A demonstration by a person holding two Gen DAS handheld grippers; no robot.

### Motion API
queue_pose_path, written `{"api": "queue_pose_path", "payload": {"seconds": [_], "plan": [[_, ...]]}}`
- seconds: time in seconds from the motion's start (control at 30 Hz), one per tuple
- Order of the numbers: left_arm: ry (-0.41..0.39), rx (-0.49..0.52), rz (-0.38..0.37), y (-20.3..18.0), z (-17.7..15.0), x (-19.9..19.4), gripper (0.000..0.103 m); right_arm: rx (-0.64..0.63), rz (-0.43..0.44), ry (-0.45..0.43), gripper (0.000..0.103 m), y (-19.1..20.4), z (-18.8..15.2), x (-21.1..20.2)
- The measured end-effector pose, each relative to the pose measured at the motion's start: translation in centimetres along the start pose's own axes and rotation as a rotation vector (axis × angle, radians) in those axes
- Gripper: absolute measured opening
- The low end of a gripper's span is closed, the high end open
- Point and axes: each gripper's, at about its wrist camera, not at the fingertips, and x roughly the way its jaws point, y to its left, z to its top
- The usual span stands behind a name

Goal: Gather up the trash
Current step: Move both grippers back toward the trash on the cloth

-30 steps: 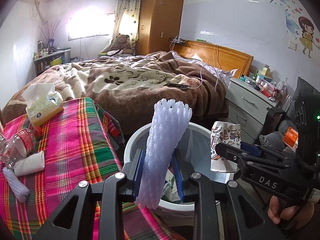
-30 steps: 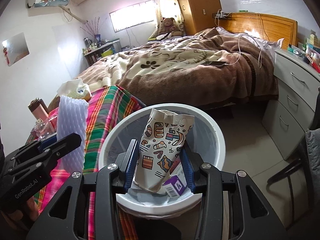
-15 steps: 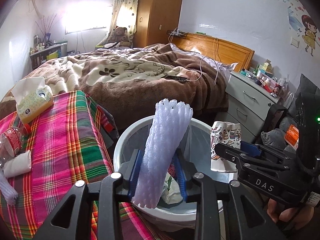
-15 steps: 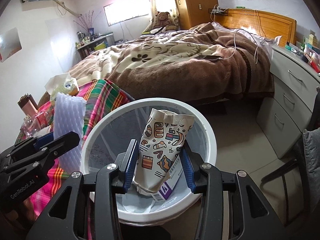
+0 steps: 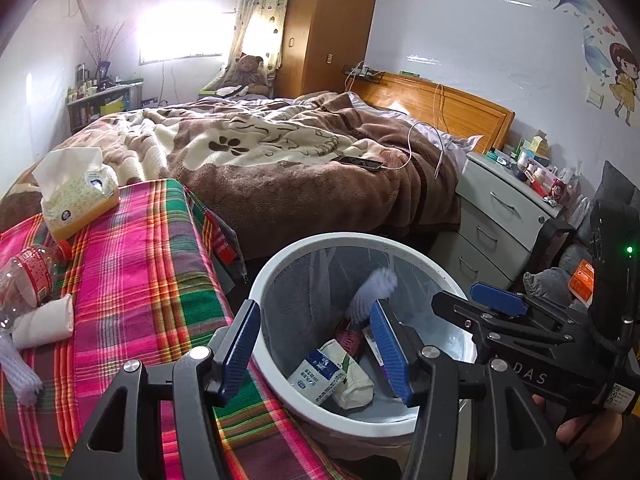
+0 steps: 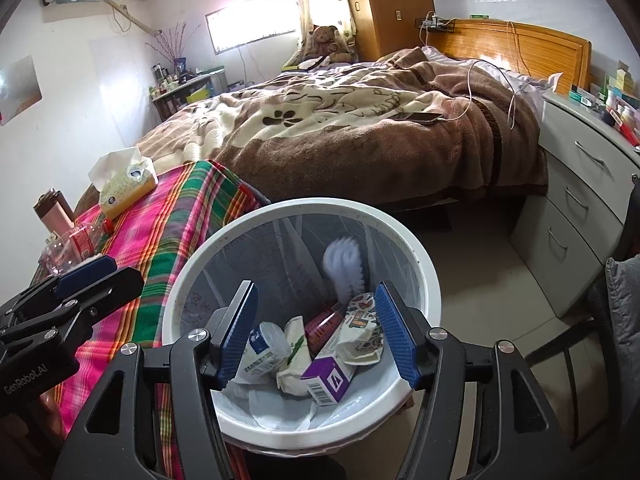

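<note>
I am spreading the left gripper [image 5: 316, 350] wider over the round white plastic bin [image 5: 280, 268]; nothing is sitting between its blue fingers [image 5: 240, 344]. The white foam net sleeve [image 5: 372, 292] is blurred inside the bin, just beyond the right fingertip, so I judge it is falling clear. Off to the left of these fingers, on the plaid-covered bench [image 5: 132, 280], a crushed clear plastic bottle [image 5: 28, 276], a rolled white tissue wad [image 5: 44, 322] and a second white foam net [image 5: 18, 368] are waiting.

I am opening the right gripper [image 6: 316, 332] too, with nothing pressed between its fingers [image 6: 394, 332]. The patterned paper cup [image 6: 362, 334] is lying in the bin beside the purple carton [image 6: 326, 378], below the right finger.

To do this well, I am keeping both pairs over the rim until the fingers stand fully apart.
</note>
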Motion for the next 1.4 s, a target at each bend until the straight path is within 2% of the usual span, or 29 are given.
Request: {"api": "queue_pose_path", "payload": {"seconds": [0.57, 0.67, 0.77, 1.17, 1.4], "plan": [[-0.052, -0.054, 0.08, 4.3, -0.8, -4.8, 0.058, -0.03, 0.059, -0.04, 0.063, 3.3, -0.1, -0.9], [-0.059, -0.071, 0.095, 5.3, -1.1, -5.7, 0.062, -0.034, 0.078, -0.044, 0.063, 3.9, -0.1, -1.0], [-0.066, -0.082, 0.122, 6.5, -1.5, -6.5, 0.062, -0.05, 0.096, -0.049, 0.063, 4.9, -0.1, -0.8], [-0.062, -0.216, 0.296, 14.4, -4.2, -9.1, 0.065, -0.111, 0.193, -0.029, 0.063, 10.6, -0.1, 0.9], [-0.032, -0.316, 0.354, 19.6, -5.5, -9.4, 0.067, -0.142, 0.243, -0.005, 0.063, 13.6, 0.2, 2.4]]}}
